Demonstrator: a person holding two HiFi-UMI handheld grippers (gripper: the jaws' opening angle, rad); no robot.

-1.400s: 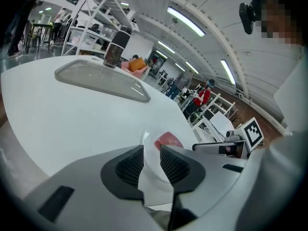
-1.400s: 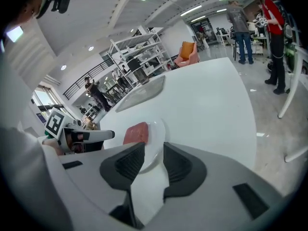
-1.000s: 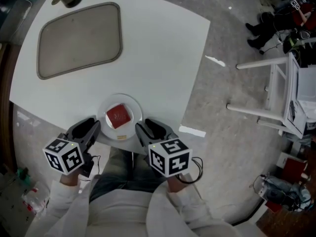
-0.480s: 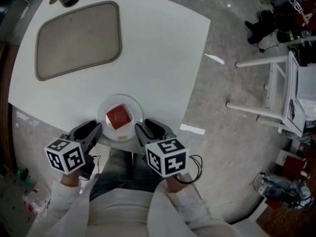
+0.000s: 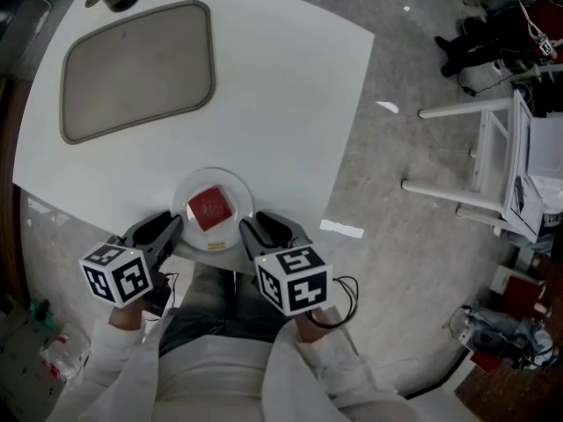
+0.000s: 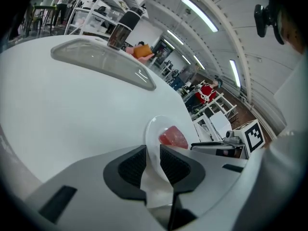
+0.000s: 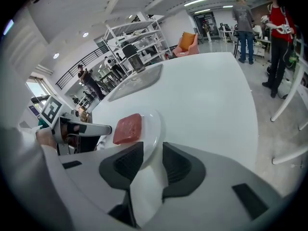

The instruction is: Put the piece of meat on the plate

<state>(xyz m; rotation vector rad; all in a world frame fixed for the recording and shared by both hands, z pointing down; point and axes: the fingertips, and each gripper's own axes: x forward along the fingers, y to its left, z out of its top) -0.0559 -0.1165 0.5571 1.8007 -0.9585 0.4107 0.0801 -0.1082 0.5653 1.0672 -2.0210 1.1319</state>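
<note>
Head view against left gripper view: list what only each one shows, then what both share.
Only the head view: the grey floor, the white frame at right, and the left hand-held gripper's own marker cube.

Only the left gripper view: that gripper's jaws closed on the plate's rim, plus ceiling lights.

Both: the red piece of meat lying on the plate, with the tray and dark flask beyond.

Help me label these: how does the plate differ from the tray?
The plate is round, white and smaller; the tray is rectangular, greyish and larger. The plate carries the meat; the tray is bare. The left gripper and right gripper grip the plate's rim; neither grips the tray. Both are shallow.
</note>
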